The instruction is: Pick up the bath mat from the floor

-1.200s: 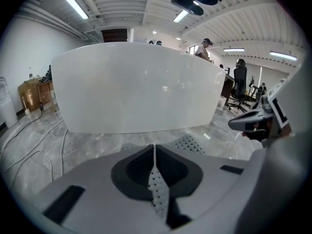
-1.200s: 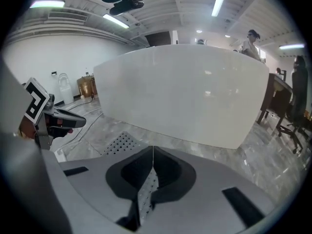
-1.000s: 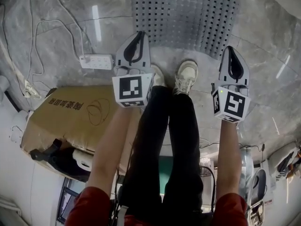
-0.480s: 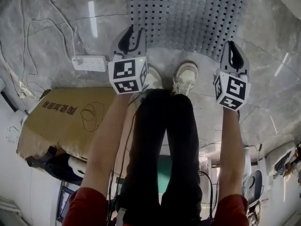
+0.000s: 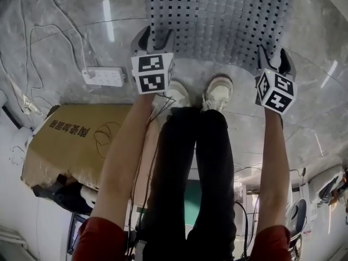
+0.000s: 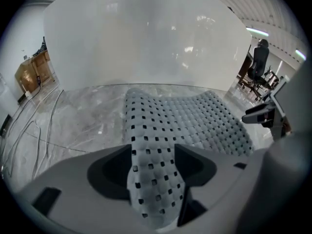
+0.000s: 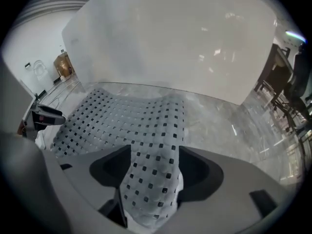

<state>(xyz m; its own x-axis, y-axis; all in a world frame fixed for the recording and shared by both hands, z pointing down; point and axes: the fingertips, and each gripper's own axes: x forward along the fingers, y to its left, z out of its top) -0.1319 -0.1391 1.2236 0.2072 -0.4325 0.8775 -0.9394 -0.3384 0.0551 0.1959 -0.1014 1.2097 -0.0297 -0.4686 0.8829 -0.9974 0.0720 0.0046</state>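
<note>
Grey marble-look floor (image 5: 54, 42), glossy and veined, spreads under everything, and the bath mat (image 5: 217, 15) lies flat on it. The mat is a pale grey rubbery sheet, dimpled like quilting and pierced by even rows of small square holes.

Well to the left of the mat, thin white cables (image 5: 32, 31) loop over the stone. Nearer the mat's left edge sits a white oblong power strip (image 5: 102, 76). Below that, further from the mat, is a flattened brown cardboard box (image 5: 70, 140) with dark print on it.

At the mat's near left corner is the left gripper (image 5: 154, 37), pointing steeply down, its white cube (image 5: 152, 72) with black square markers facing up. Its smooth grey jaws have just been opening and stand wide apart. The left gripper view shows a strip of the mat running up between them as a rounded ridge, with dark gaps beside it and no pad pressing on it.

Just short of the mat's near edge stand two pale, worn shoes (image 5: 218, 91), below black trouser legs.

At the mat's near right corner is the right gripper (image 5: 277, 56), equally steep, with its own marker cube (image 5: 276, 90). Its jaws have also just been opening and stand wide. The right gripper view shows the perforated corner of the mat humped loosely between them, ungripped.
</note>
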